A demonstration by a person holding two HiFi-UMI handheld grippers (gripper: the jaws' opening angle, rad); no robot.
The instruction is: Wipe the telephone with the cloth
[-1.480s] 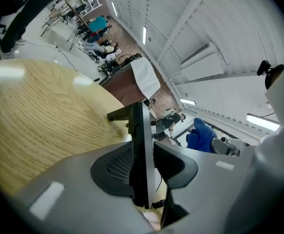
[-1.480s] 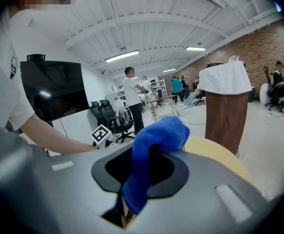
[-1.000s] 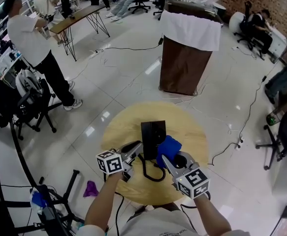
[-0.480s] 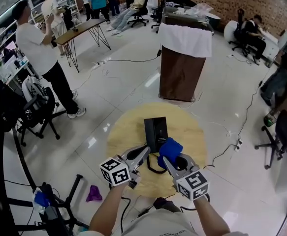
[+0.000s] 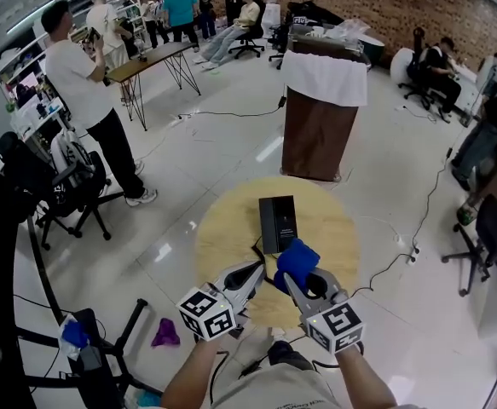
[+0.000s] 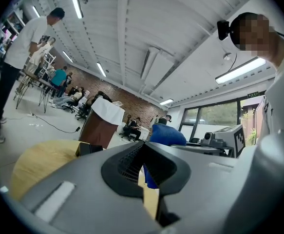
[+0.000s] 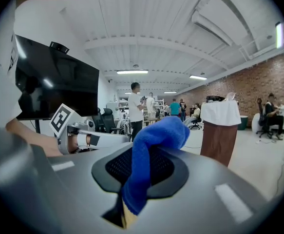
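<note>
Round wooden table, one item on its top
The round wooden table (image 5: 231,237) stands on a glossy pale floor (image 5: 231,143). A black telephone (image 5: 278,223) lies flat on the far half of the top, near the middle, its long side running away from the person; a dark cord (image 5: 256,247) trails from its near left corner

The person is wearing a pale short-sleeved shirt (image 5: 269,392) that is carrying a line of small dark print. A small black camera (image 6: 223,29) is sitting at the head, with a thin dark cable trailing below it. The left gripper (image 5: 257,269) and right gripper (image 5: 293,281) are showing smooth grey shells with dark meshed pads, each bearing a white cube (image 5: 207,313) printed with black square markers.
</note>
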